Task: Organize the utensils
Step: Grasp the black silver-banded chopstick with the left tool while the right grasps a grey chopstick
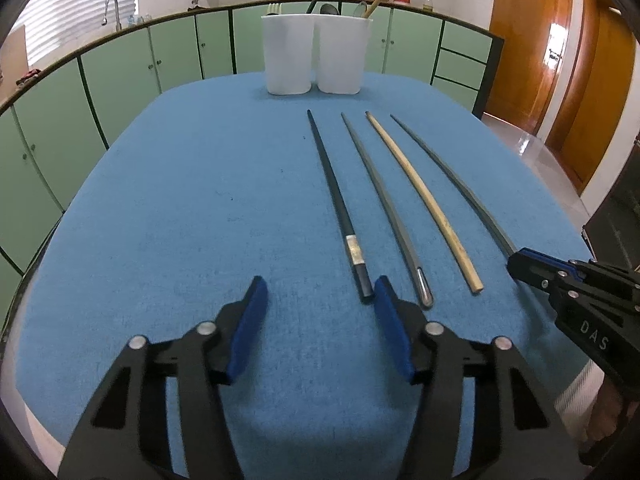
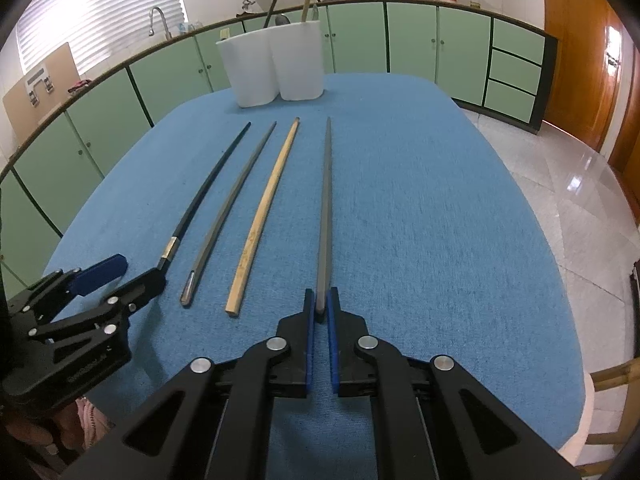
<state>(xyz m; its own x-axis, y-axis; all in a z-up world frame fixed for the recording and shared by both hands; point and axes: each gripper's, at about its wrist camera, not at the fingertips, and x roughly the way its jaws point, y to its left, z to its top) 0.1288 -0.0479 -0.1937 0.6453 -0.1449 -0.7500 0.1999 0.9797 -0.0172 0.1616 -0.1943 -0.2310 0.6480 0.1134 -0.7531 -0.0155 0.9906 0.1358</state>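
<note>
The desk (image 2: 420, 220), covered in blue cloth, carries everything. At its far edge stand two white holders (image 1: 316, 56), touching side by side, already with chopsticks and other utensils upright in them, presumably where the loose pieces are meant to go. Four chopsticks lie in a row, thick ends toward the person, probably laid out so each can be taken by its end. From left: a black chopstick (image 1: 336, 208) with a pale band, a grey chopstick (image 1: 384, 208) with a metal tip, a bamboo chopstick (image 2: 262, 216), and a second grey chopstick (image 2: 325, 208). The right tongs (image 2: 320, 304) are clenched on the near end of that last one, which lies flat on the cloth. The left tongs (image 1: 318, 292) are released, half spread, right pad just beside the black chopstick's end, nothing gripped.
</note>
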